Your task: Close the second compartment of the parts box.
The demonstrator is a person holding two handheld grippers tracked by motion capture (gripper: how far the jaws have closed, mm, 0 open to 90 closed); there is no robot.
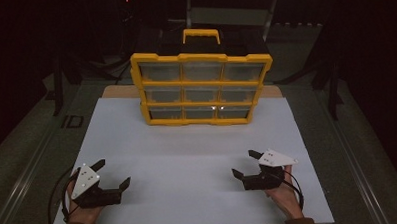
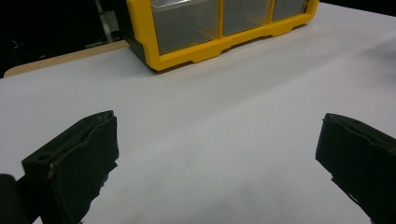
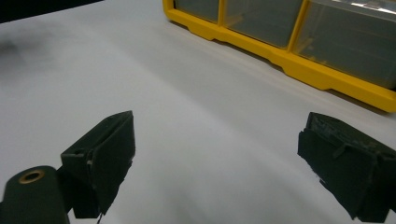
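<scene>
Drawer organiser [image 1: 201,87], a yellow-framed cabinet with three rows of three clear drawers and a carry handle [image 1: 201,36] on top, stands upright at the far middle of the white-covered table [image 1: 189,192], every drawer pushed flush into its frame. Nothing lies on the sheet in front of it, and no drawer shows a gap. Well short of the cabinet, both hands rest at the near edge: the left hand-held gripper [image 1: 111,173] sits with its jaws spread wide and nothing between them, and the right hand-held gripper [image 1: 244,163] is likewise released and empty, its jaws parted over bare white surface. Judging by the closed drawers and the idle tools, the work on the cabinet is either wholly ahead or already wrapped up; the frames cannot settle which. What the drawers contain is too dim to make out.
</scene>
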